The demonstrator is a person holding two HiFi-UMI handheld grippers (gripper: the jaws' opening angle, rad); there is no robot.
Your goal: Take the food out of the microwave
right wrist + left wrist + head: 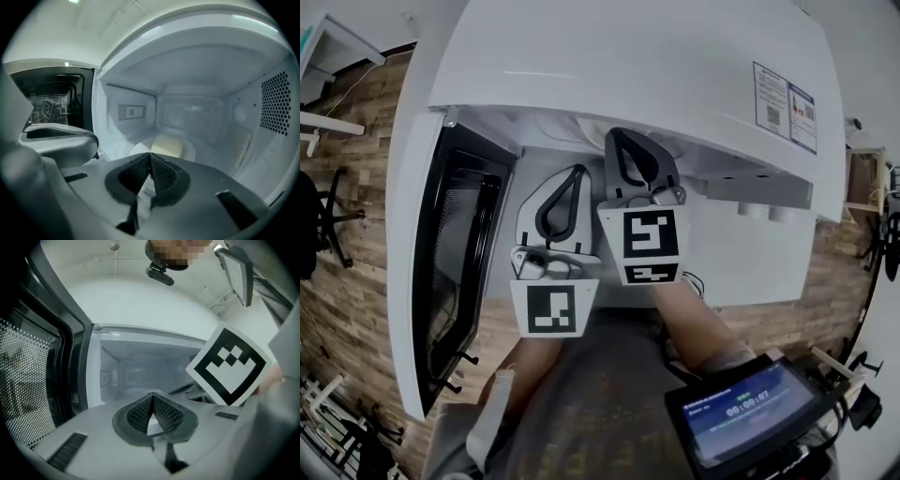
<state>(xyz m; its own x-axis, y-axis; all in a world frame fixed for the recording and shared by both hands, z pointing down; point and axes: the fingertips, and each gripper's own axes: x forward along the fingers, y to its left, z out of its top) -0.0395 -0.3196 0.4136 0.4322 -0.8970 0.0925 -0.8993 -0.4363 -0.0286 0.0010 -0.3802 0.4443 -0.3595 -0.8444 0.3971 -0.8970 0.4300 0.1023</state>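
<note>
The white microwave (637, 66) stands with its door (450, 262) swung open to the left. In the right gripper view a pale yellow food item (168, 144) lies on a white round plate (133, 150) on the cavity floor. My right gripper (150, 154) is shut and empty, its tips at the cavity mouth, short of the plate. My left gripper (152, 395) is also shut with nothing in it, and sits lower and to the left, in front of the opening. In the head view the right gripper (617, 133) reaches under the microwave's top edge, and the left gripper (578, 169) trails beside it.
The open door's dark mesh window (28, 385) is close on the left of my left gripper. The microwave sits on a white table (750, 258). A device with a lit screen (755, 412) is at lower right. Office chairs (323, 225) stand on the wooden floor.
</note>
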